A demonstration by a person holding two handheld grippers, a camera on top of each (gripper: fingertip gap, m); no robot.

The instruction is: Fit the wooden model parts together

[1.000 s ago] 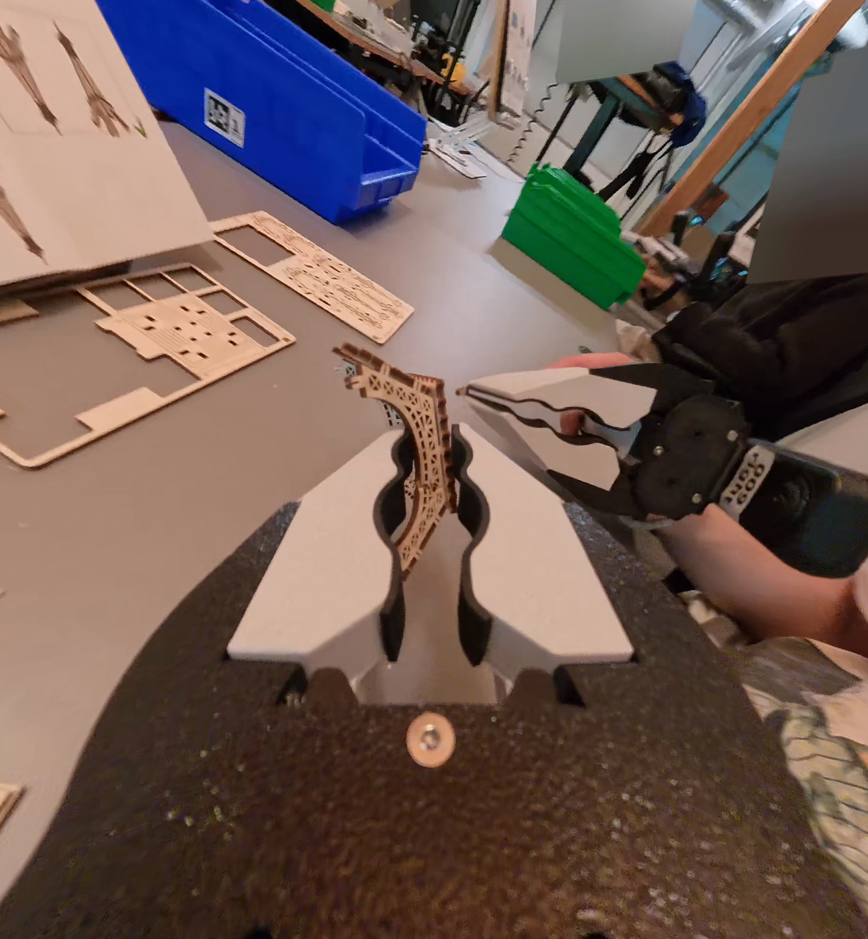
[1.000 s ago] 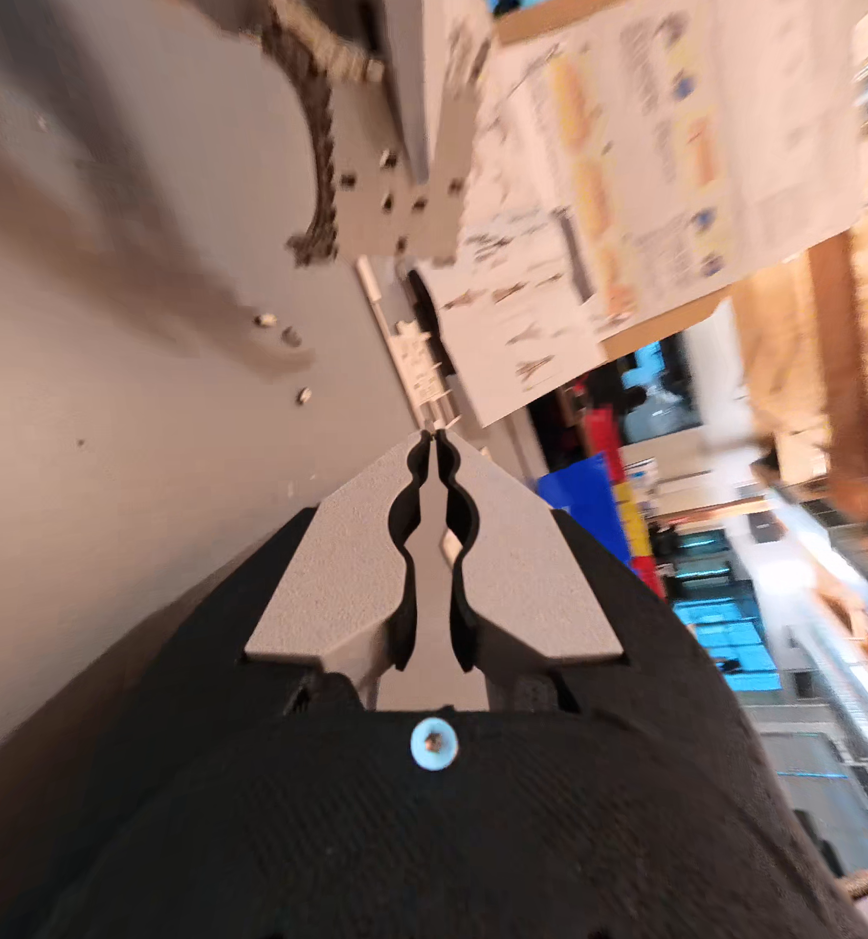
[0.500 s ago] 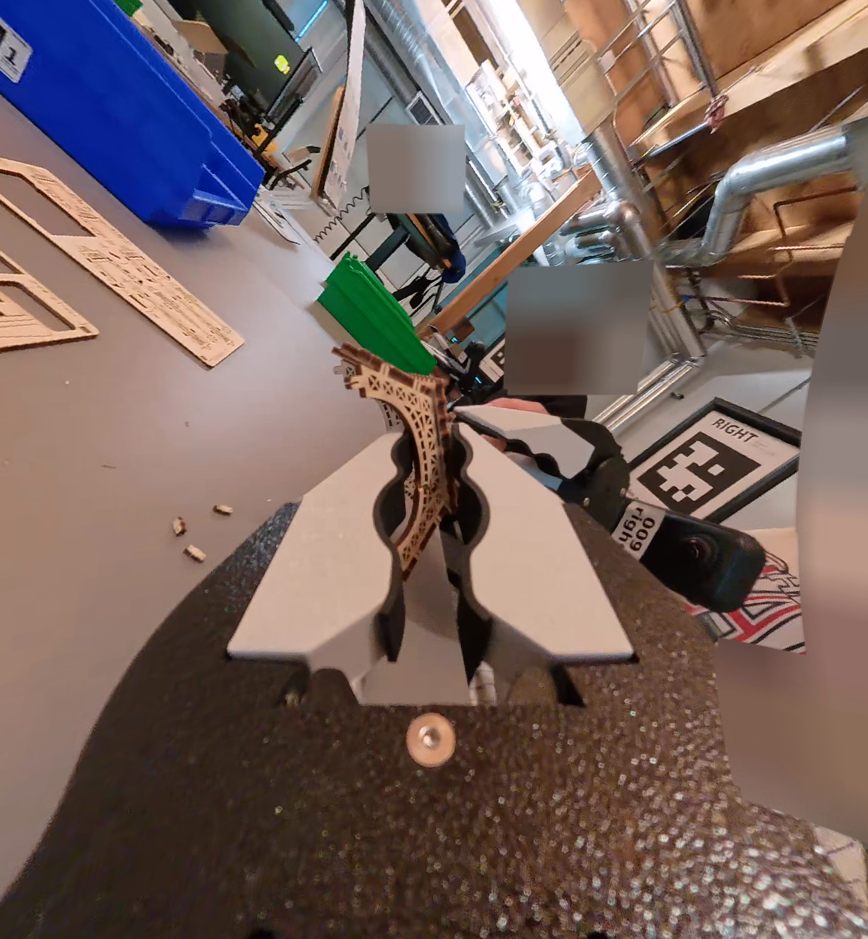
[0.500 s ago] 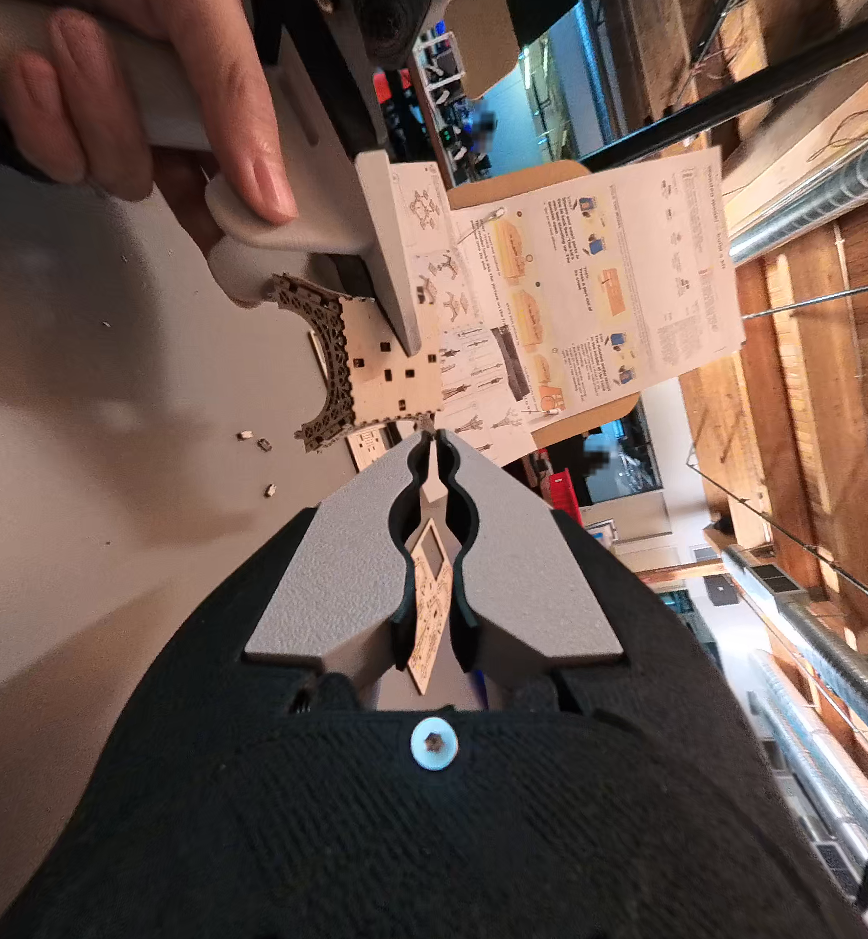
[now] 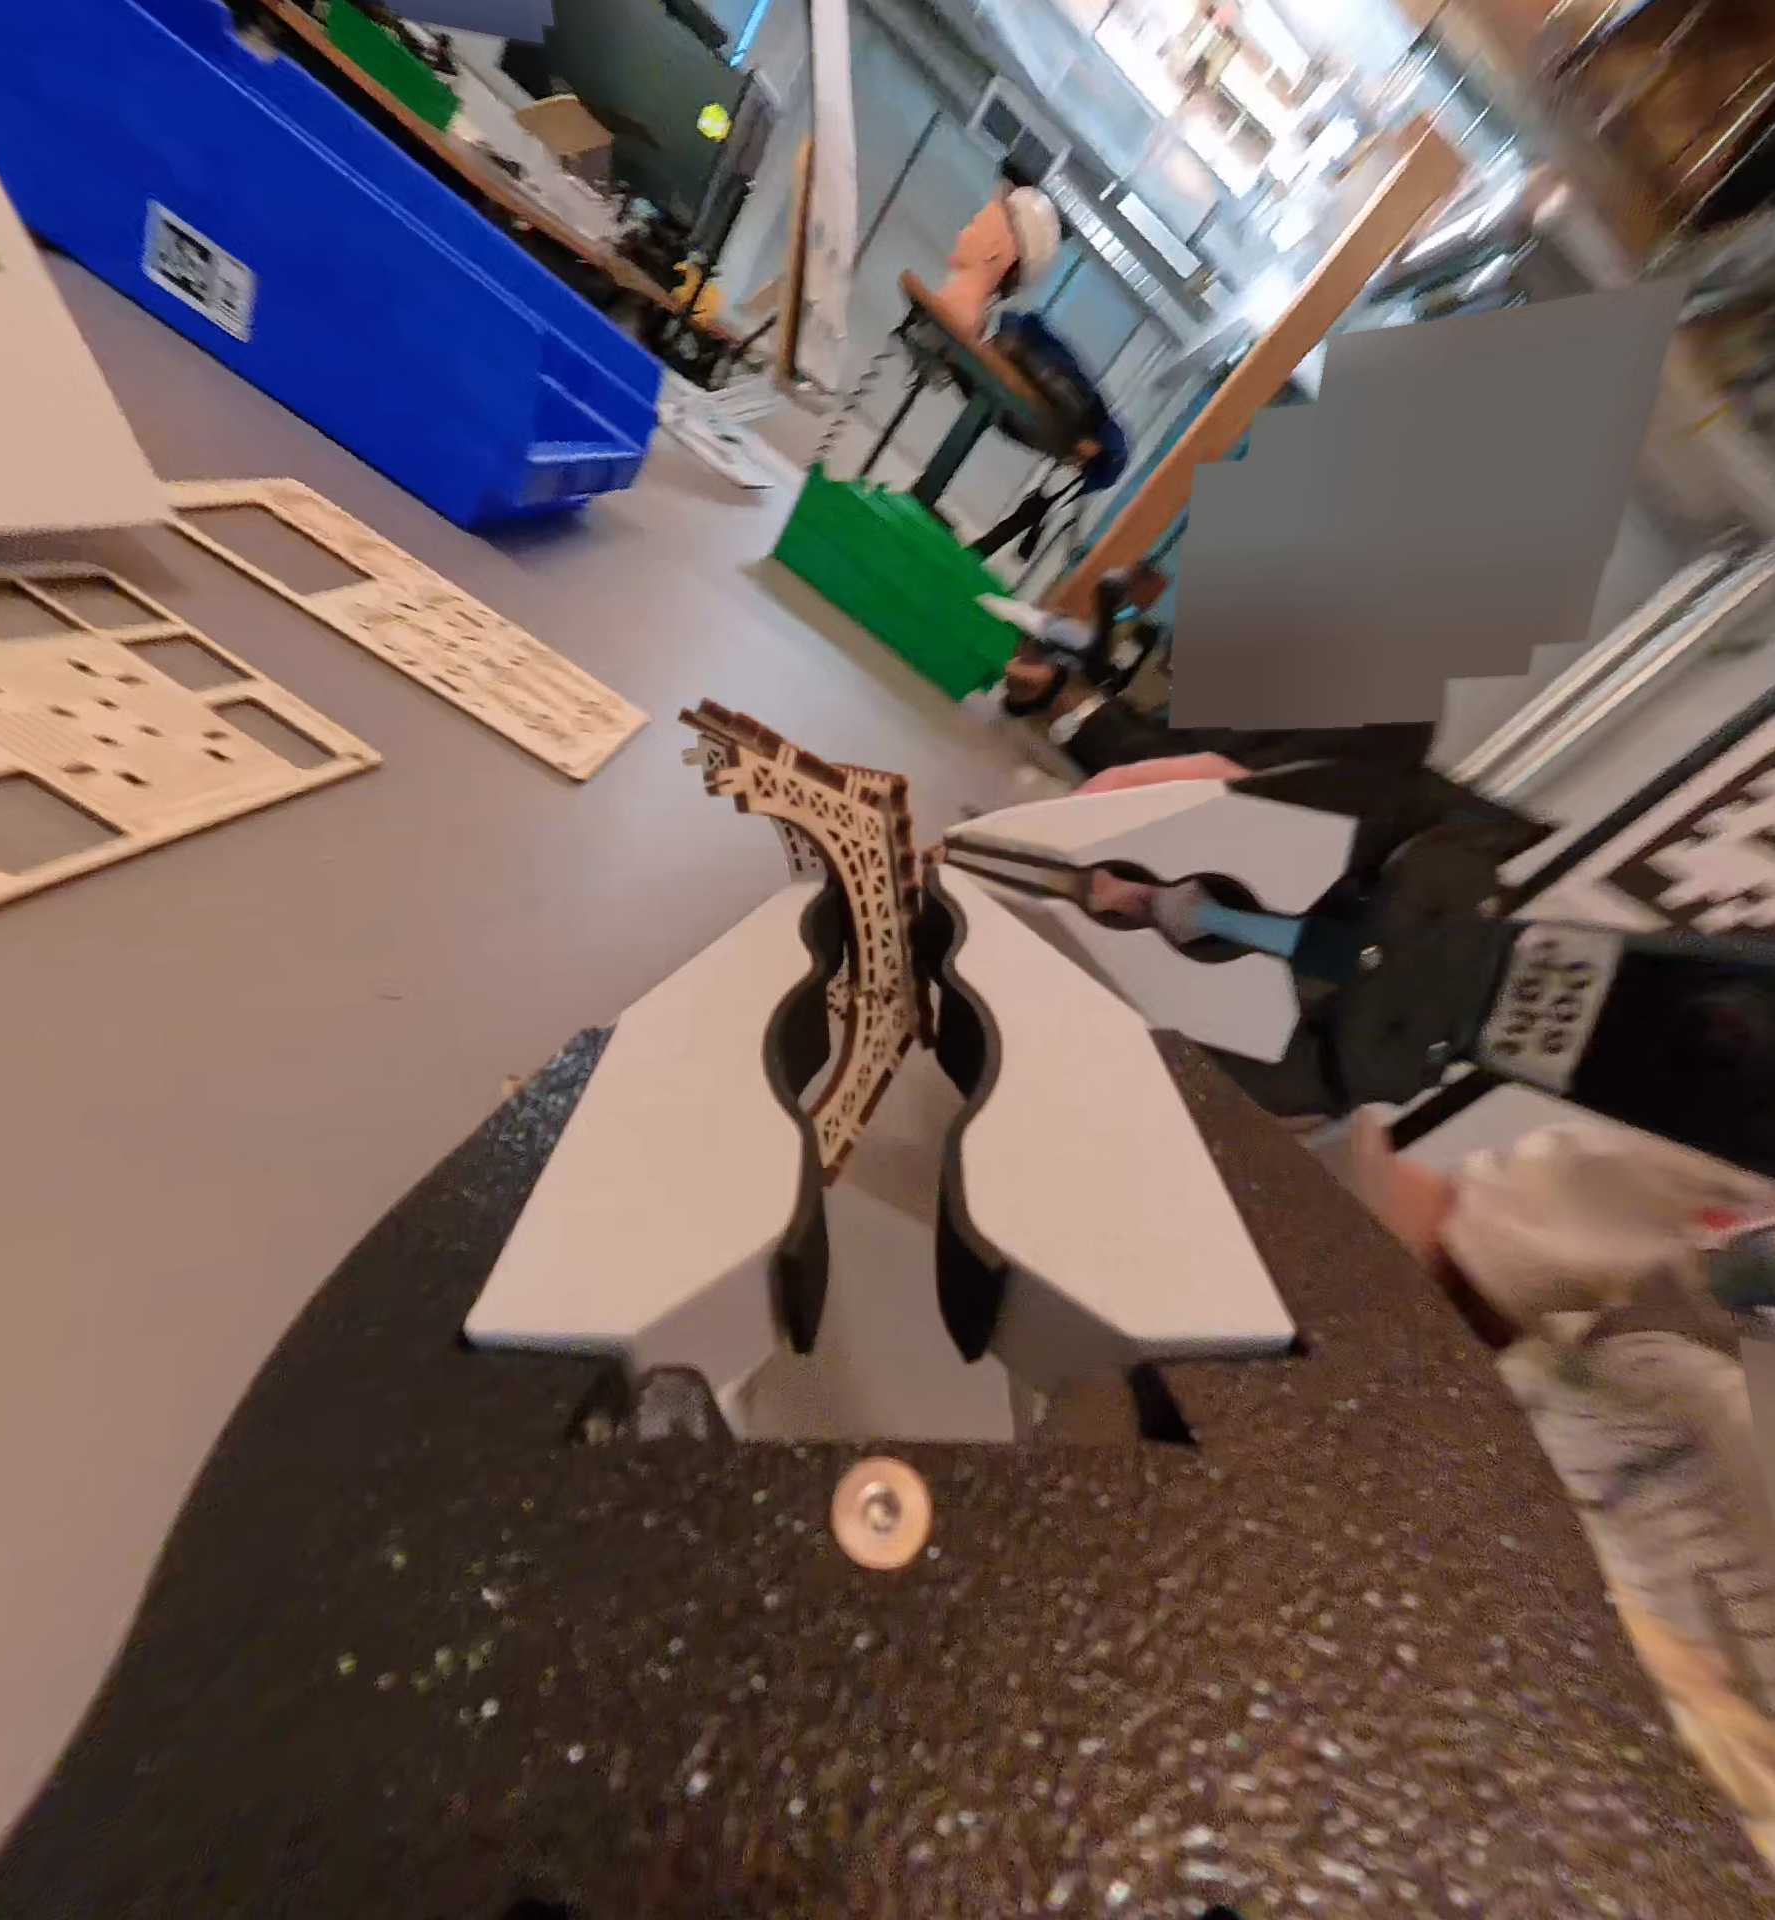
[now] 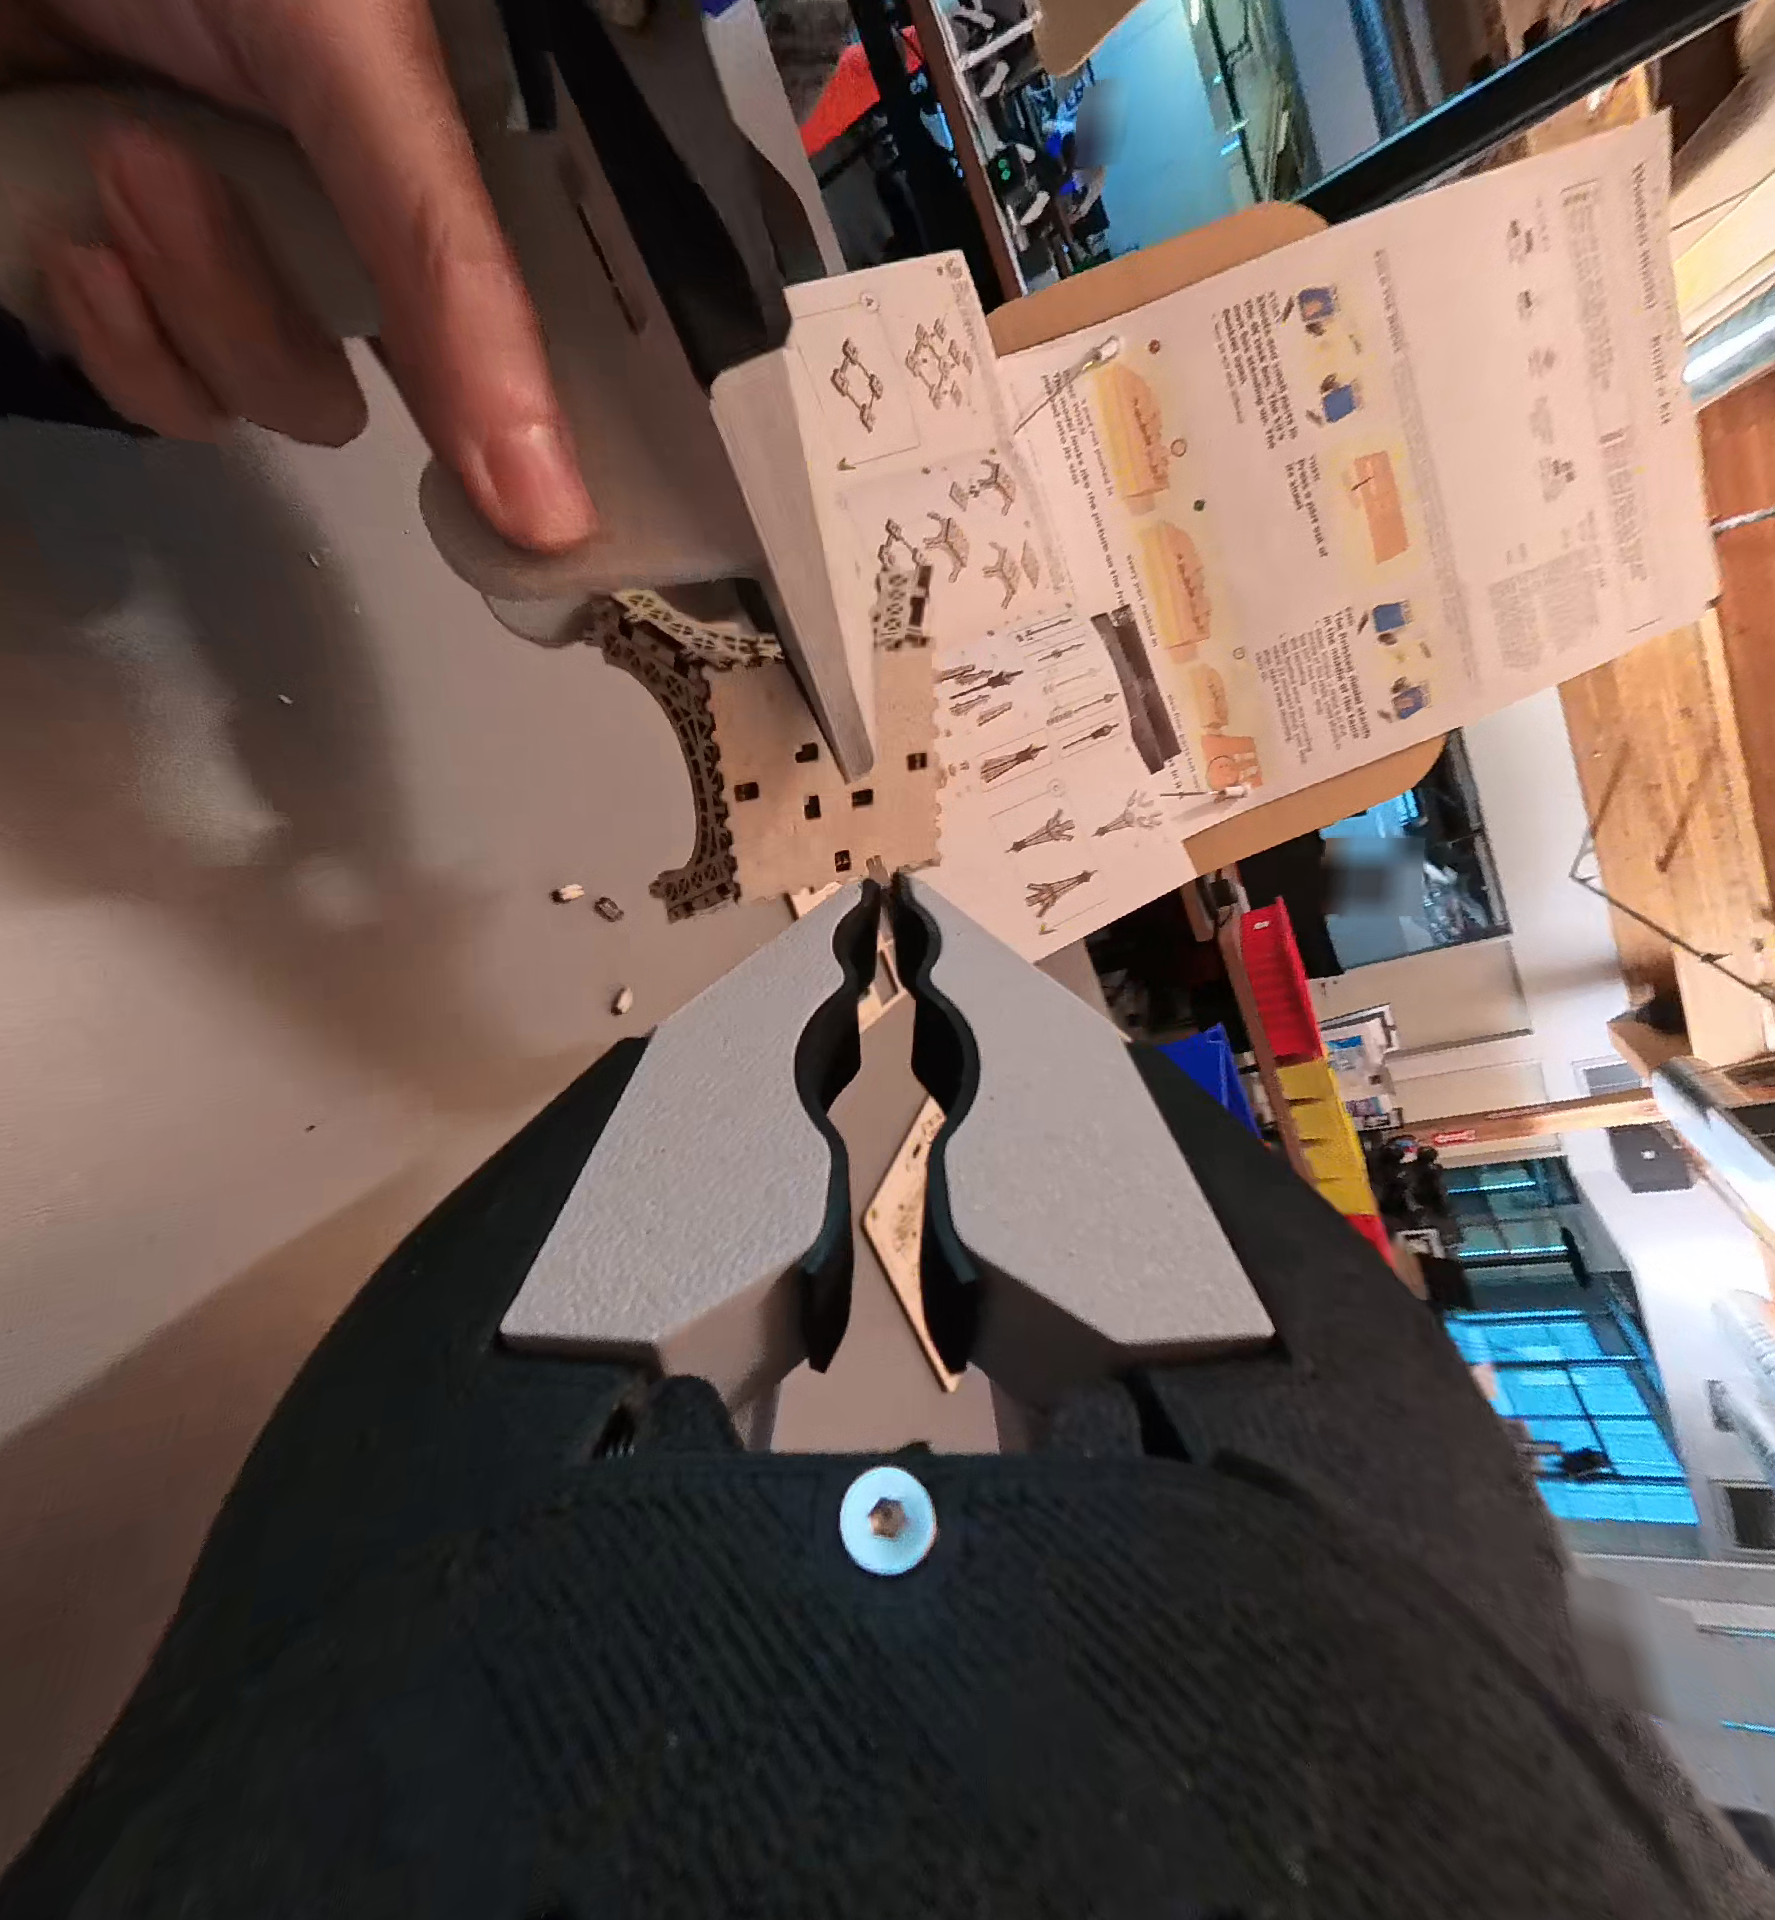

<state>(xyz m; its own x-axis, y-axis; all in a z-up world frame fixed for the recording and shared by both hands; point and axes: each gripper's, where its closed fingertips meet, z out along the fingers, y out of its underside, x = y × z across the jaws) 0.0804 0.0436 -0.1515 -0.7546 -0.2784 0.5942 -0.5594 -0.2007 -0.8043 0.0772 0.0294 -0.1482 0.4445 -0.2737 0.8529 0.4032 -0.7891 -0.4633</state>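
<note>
Holding: pale laser-cut wooden lattice arch w/ a flat slotted plate (image 5: 852, 914), clamped betw. the two grey fingers of the left gripper (image 5: 867, 894), lifted off the grey tabletop (image 5: 239, 1039).
Long axis: arch curves up & away out of the fingertips toward 11 o'clock in the left wrist view; in the right wrist view the plate (image 6: 821, 800) lies face-on, lattice leg on its 9 o'clock side.
Small part: tiny pale wooden piece (image 6: 875, 868) pinched at the very tips of the right gripper (image 6: 888, 885), jaws drawn together on it; too small to tell its shape.
Key relation: right tips sit just at the plate's near edge, at 12 o'clock from the right gripper; touching or a hair apart, can't tell. In left view the right gripper (image 5: 950, 852) comes in from 3 o'clock, tips by the arch's upper right edge.
Nearer hand: right does the inserting; left only holds steady.
Next move, my guess: line the piece up w/ a slot, push straight ahead along the right fingers.
Risk: thin lattice may flex or snap if pushed off-axis.
Around: cut-out wooden sheets (image 5: 135, 727) at 9-10 o'clock, blue plastic bin (image 5: 343, 281) at 11, green bin (image 5: 883, 582) at 12, printed instruction sheets (image 6: 1278, 499) behind the plate.
</note>
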